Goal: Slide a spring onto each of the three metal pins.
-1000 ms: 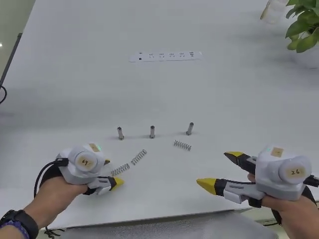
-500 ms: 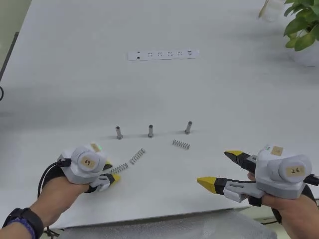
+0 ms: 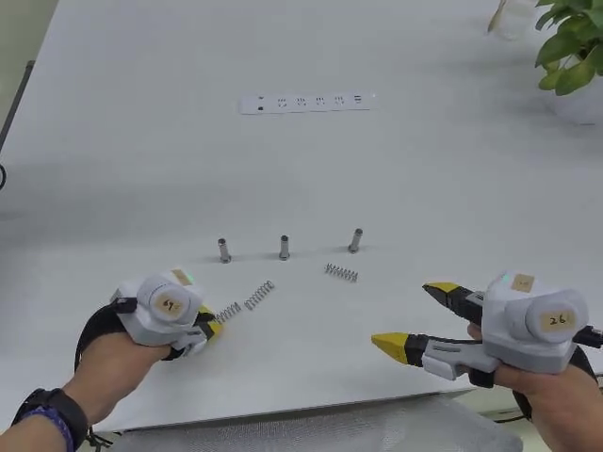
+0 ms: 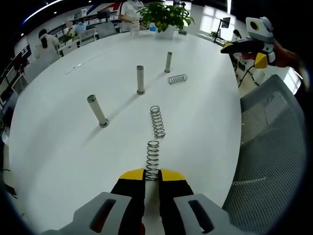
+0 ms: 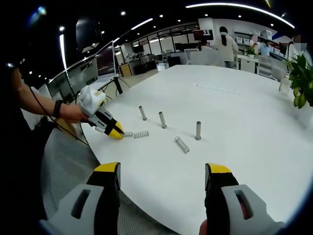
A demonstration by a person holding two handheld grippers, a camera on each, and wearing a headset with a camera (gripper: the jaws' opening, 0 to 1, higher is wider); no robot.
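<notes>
Three upright metal pins (image 3: 224, 250) (image 3: 285, 247) (image 3: 355, 240) stand in a row on the white table (image 3: 311, 169). Three springs lie in front of them: one (image 3: 342, 273) below the right pin, one (image 3: 260, 295) in the middle, and one (image 3: 229, 311) nearest my left gripper (image 3: 209, 327). In the left gripper view that gripper (image 4: 152, 174) is shut on the near end of this spring (image 4: 152, 155), which still rests on the table. My right gripper (image 3: 413, 317) hovers open and empty at the front right (image 5: 162, 169), well away from the springs.
A white power strip (image 3: 308, 102) lies far back on the table. A potted plant (image 3: 570, 47) stands at the back right corner. The table's front edge (image 3: 283, 411) runs just below both grippers, with a mesh chair (image 4: 266, 161) beyond it.
My left gripper has slid forward to the nearest spring and closed on its near end. The right gripper has stayed in place and open.
</notes>
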